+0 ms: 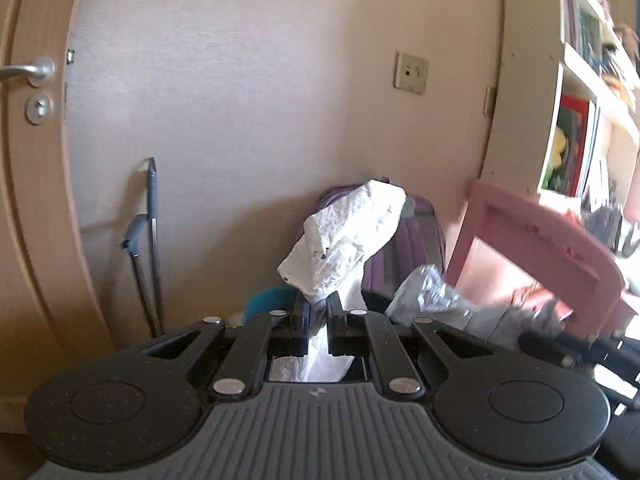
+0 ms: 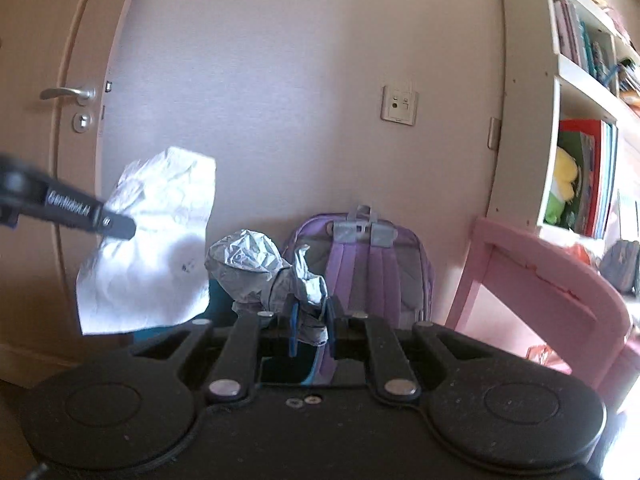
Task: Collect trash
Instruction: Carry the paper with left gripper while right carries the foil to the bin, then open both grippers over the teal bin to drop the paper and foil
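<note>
1. Trash, two pieces of it, is in my grip: my left gripper is pinched nearly closed on a crumpled white paper, and my right gripper is clamped on a wad of silver foil.
2. The paper is creased and stiff and stands up out of my left jaws, with its lower end trailing down between the fingers.
3. The foil is wrinkled and shiny, bulging to the left above my right jaws.
4. Both pieces hang in the air, near each other, in front of a purple backpack that leans on the wall.
5. A pink chair stands to the right, below a white bookshelf; a pale wooden door with a metal handle is on the left.
</note>
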{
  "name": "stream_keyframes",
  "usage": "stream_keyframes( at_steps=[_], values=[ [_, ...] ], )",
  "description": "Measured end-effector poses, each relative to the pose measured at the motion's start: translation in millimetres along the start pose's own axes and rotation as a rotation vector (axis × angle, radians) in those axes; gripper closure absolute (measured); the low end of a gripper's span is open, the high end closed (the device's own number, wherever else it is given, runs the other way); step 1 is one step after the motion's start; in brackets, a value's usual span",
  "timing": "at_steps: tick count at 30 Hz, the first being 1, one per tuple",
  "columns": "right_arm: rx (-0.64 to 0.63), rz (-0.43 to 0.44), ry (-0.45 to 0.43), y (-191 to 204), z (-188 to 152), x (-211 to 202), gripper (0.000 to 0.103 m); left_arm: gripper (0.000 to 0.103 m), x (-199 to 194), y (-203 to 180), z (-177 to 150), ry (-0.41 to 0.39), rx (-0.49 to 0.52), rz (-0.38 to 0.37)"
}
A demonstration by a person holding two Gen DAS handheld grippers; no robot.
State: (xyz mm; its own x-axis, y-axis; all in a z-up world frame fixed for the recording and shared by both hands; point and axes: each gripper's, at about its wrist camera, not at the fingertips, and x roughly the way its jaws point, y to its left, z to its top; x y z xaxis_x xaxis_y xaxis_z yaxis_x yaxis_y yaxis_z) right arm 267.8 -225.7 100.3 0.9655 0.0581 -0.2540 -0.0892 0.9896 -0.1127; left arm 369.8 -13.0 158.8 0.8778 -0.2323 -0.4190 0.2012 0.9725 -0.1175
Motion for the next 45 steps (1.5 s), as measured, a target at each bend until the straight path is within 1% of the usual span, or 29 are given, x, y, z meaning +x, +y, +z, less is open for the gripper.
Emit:
stream_keyframes(
  at_steps=[2, 4, 8, 11, 16, 20, 22, 24, 26, 29, 32, 33, 34, 35, 36, 38, 39, 40, 45],
  values=[
    [-0.008, -0.006, 0.007, 0.8, 3.0, 13.2, 0.091, 0.095, 13.3, 4.4, 7.0, 0.007, -0.018, -0.004],
    [-0.023, -0.002, 0.033, 2.1, 3.5, 28.8, 0.091, 0.095, 33.2, 4.7, 7.9, 0.032, -0.021, -0.005],
    [-0.066, 0.011, 0.093, 7.5, -3.3, 57.5, 0.091, 0.095, 72.0, 8.5, -3.7, 0.104, -0.032, 0.0],
    [-0.101, 0.024, 0.145, 13.7, -11.2, 75.8, 0.091, 0.095, 99.7, 7.3, -14.5, 0.161, -0.01, 0.018],
    [-0.134, 0.038, 0.203, 22.5, -24.0, 100.2, 0.09, 0.095, 134.4, 3.2, -34.3, 0.254, 0.034, 0.044],
    [-0.133, 0.068, 0.267, 26.5, -30.4, 120.2, 0.089, 0.095, 155.2, 1.2, -46.9, 0.335, 0.06, 0.036],
    [-0.124, 0.102, 0.309, 28.3, -33.1, 129.7, 0.089, 0.095, 162.5, -1.6, -51.3, 0.36, 0.081, 0.053],
    [-0.13, 0.1, 0.323, 31.0, -35.7, 134.6, 0.086, 0.095, 169.4, -1.7, -54.9, 0.383, 0.088, 0.058],
    [-0.131, 0.112, 0.355, 32.5, -38.6, 140.6, 0.087, 0.095, 176.5, -1.1, -58.5, 0.421, 0.091, 0.043],
    [-0.122, 0.108, 0.365, 32.7, -44.0, 144.0, 0.083, 0.094, 181.9, 0.4, -63.1, 0.445, 0.099, 0.065],
    [-0.082, 0.126, 0.381, 27.7, -45.5, 145.6, 0.08, 0.09, 182.9, 0.3, -67.1, 0.46, 0.117, 0.046],
    [-0.067, 0.129, 0.382, 26.2, -45.8, 145.0, 0.077, 0.089, 181.8, 0.7, -67.9, 0.46, 0.115, 0.046],
    [-0.055, 0.131, 0.383, 23.7, -45.2, 146.5, 0.075, 0.084, 180.2, 1.3, -68.7, 0.463, 0.11, 0.043],
    [-0.044, 0.136, 0.382, 22.1, -45.0, 146.4, 0.074, 0.074, 178.7, 2.4, -68.8, 0.463, 0.104, 0.039],
    [-0.035, 0.137, 0.384, 20.7, -44.6, 146.0, 0.074, 0.068, 176.0, 2.9, -69.3, 0.459, 0.099, 0.036],
    [-0.018, 0.14, 0.383, 18.6, -43.5, 144.0, 0.071, 0.039, 168.7, 1.7, -69.8, 0.438, 0.104, 0.036],
    [-0.01, 0.144, 0.381, 18.2, -42.3, 142.2, 0.068, 0.035, 163.3, 0.9, -69.7, 0.419, 0.108, 0.036],
    [0.0, 0.147, 0.379, 17.4, -42.1, 139.2, 0.067, 0.033, 157.2, 0.3, -69.5, 0.403, 0.113, 0.035],
    [0.032, 0.153, 0.34, 13.3, -35.3, 116.4, 0.062, 0.033, 127.9, -2.2, -64.3, 0.359, 0.119, 0.037]
  ],
)
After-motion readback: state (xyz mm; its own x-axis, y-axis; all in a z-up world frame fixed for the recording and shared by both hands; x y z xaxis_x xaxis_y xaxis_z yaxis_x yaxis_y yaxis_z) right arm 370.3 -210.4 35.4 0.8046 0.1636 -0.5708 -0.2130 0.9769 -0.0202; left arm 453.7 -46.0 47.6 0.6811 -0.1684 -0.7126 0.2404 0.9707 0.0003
